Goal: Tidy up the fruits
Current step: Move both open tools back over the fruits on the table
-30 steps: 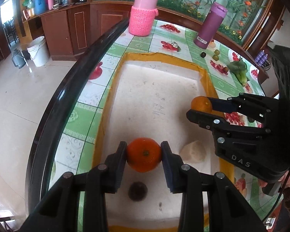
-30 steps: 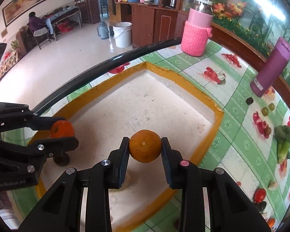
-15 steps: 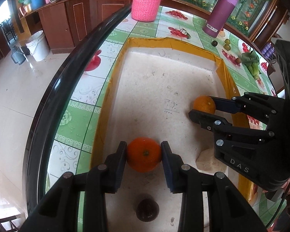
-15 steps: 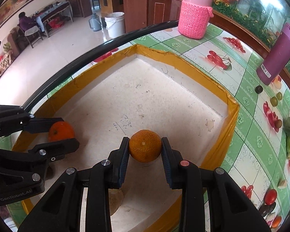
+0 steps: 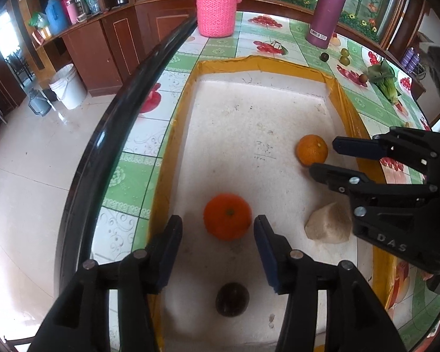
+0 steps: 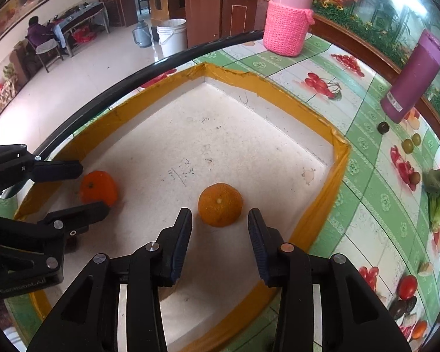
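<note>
Though level, both claws agape.

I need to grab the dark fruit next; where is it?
In the left wrist view, the dark fruit lies in the tray, just behind the orange.

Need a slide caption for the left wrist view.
Left gripper open behind an orange in the tray; right gripper open beside another.
</note>
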A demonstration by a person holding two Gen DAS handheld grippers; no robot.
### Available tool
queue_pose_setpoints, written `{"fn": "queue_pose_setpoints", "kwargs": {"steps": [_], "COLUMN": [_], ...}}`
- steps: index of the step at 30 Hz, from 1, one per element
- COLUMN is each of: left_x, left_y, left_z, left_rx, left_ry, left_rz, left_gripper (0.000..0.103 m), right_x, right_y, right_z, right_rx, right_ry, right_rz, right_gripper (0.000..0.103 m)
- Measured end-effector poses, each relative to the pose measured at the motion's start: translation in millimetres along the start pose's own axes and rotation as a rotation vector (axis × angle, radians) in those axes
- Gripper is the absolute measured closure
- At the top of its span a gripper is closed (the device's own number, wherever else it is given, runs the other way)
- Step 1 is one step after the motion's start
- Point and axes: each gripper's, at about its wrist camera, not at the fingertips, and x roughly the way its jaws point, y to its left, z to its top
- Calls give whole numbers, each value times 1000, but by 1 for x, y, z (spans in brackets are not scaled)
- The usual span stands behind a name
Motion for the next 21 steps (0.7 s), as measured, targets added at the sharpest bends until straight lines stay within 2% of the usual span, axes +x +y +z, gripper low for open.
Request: {"fn": "queue_pose_setpoints", "kwargs": {"steps": [2, 3, 8, 10, 12, 14, 21], "left_x": [-7, -11, -32, -39, -47, -53, -67], "left_y": [-2, -3, -6, -9, -13, -21, -61], "left_z": [-5, -8, -22, -28, -32, -35, -35], "left_rx": [6, 5, -41, -58, -73, -78, -45], "left_ry": [-15, -27, -74, -86, -95, -104, -135], "left_rz": [25, 47, 58, 54, 55, 49, 12], "left_gripper": [43, 37, 24, 22, 20, 17, 13], "right_x": [-11, -16, -44, -55, -65, -74, -94], "right_y": [0, -1, -3, -5, -8, -11, -40], "right_z": [-5, -7, -26, -38, -51, -66, -113], "right_rx": [8, 12, 36, 51, 60, 61, 119], "right_ry": [-18, -25, -64, -82, -97, -107, -97], "right_rz": [4, 6, 14, 22, 21, 6, -13], "right_gripper": [65, 65, 64, 62, 51, 47, 47]}}
